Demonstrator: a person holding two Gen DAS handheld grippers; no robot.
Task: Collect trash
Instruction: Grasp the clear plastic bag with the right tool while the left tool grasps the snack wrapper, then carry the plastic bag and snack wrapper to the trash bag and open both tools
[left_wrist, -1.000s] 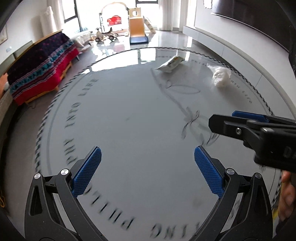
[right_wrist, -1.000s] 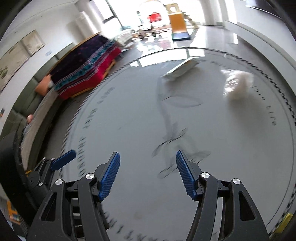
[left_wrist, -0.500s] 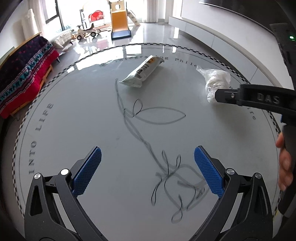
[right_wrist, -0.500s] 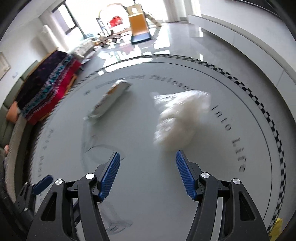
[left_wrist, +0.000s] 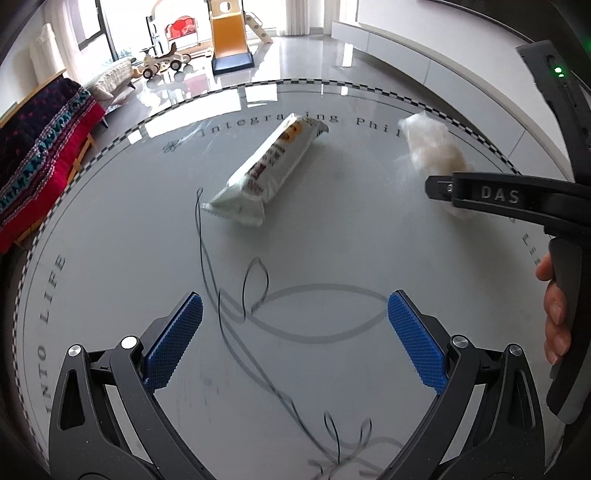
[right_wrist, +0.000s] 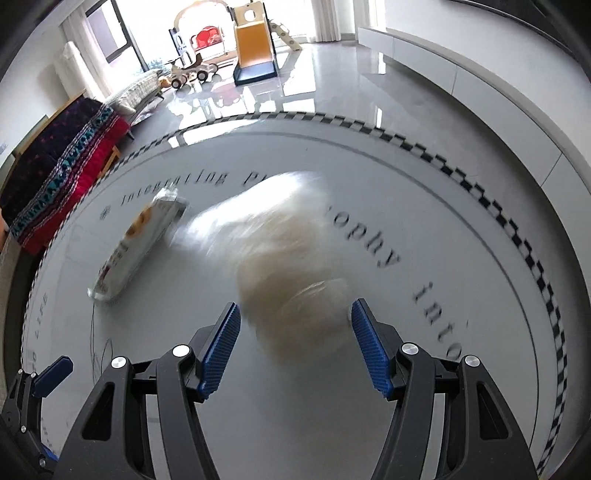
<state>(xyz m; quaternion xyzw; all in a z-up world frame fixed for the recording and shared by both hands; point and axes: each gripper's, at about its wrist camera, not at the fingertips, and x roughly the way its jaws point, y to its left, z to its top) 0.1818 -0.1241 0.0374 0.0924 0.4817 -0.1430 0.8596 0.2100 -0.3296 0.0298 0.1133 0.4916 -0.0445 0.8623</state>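
Right wrist view: crumpled white bag (right_wrist: 291, 258) now much nearer open right gripper (right_wrist: 295, 343).

I count two pieces of trash on the round table (left_wrist: 110, 258): one snack wrapper (left_wrist: 269, 173) toward its far edge and one crumpled white plastic bag (left_wrist: 432, 144) near its far right edge. I have two grippers, left (left_wrist: 291, 343) and right (right_wrist: 295, 347).

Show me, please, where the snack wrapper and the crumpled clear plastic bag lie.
snack wrapper (left_wrist: 271, 170), left wrist view, middle of its printed face.
crumpled clear plastic bag (right_wrist: 291, 258), right wrist view, centre of its blurred white bulk.
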